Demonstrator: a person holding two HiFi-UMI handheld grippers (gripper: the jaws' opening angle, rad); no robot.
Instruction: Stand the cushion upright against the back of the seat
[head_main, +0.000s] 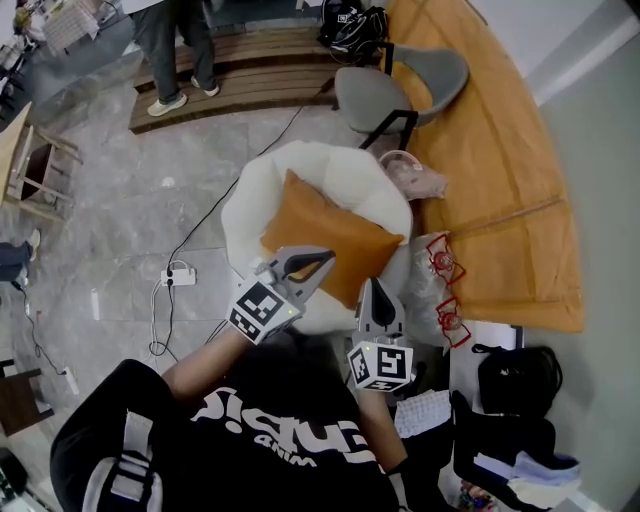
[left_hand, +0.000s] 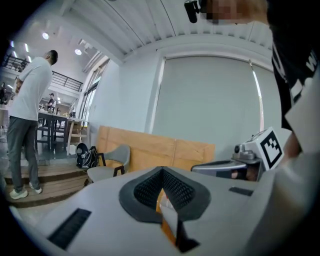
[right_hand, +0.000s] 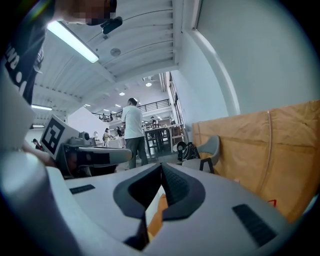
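**Item:** cushion (head_main: 335, 235) — orange, square and plump, with a soft matte cover and pointed corners.

**Location:** it lay tilted on the cream seat (head_main: 250, 190), its far corner toward the rounded back and its near edge toward the person. It was not yet upright.

**Hold:** the left gripper (head_main: 316, 262) and right gripper (head_main: 376, 292) were each pinched shut on the near edge. Orange fabric was caught between the jaws in both gripper views.

**Purpose, as judged:** two grips set apart along one edge would stop the soft cushion folding or swinging — and let it be tipped up against the seat's back.
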